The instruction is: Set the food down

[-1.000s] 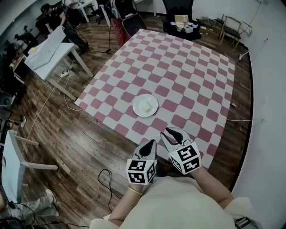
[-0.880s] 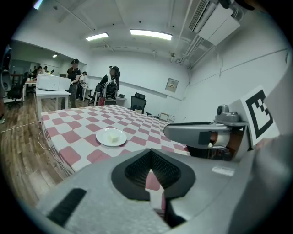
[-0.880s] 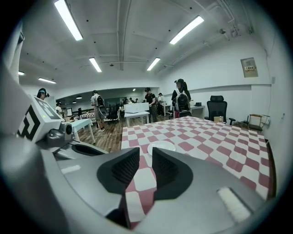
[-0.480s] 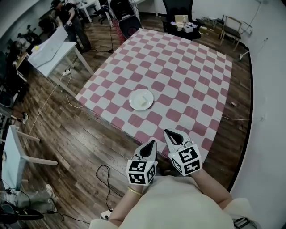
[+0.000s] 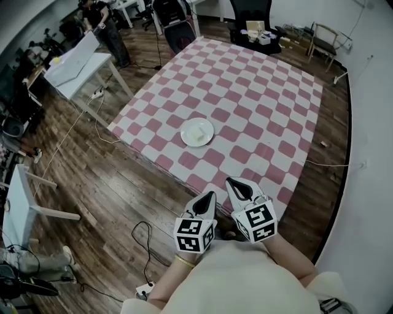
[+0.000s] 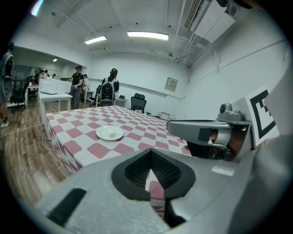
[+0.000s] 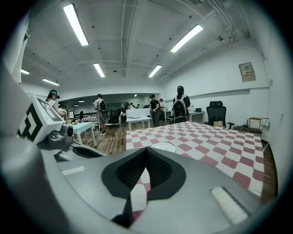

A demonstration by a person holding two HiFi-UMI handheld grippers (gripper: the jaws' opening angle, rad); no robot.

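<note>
A white plate [image 5: 197, 132] holding a pale piece of food [image 5: 198, 134] rests on the red-and-white checked table [image 5: 264, 98], near its front-left side. The plate [image 6: 109, 133] also shows in the left gripper view, and its rim [image 7: 164, 147] peeks over the jaws in the right gripper view. Both grippers hang close to my body, off the table's near edge. My left gripper [image 5: 207, 197] is shut and empty. My right gripper [image 5: 236, 183] is shut with nothing between its jaws.
A white desk [image 5: 73, 61] stands to the left on the wooden floor, with people [image 5: 101, 24] beyond it. Cables [image 5: 144, 236] trail on the floor near my feet. A black office chair [image 5: 250, 15] and a small chair [image 5: 320, 38] stand past the table's far end.
The right gripper's jaws have closed from open to shut. The view shifted slightly; the plate and the left gripper stay where they were.
</note>
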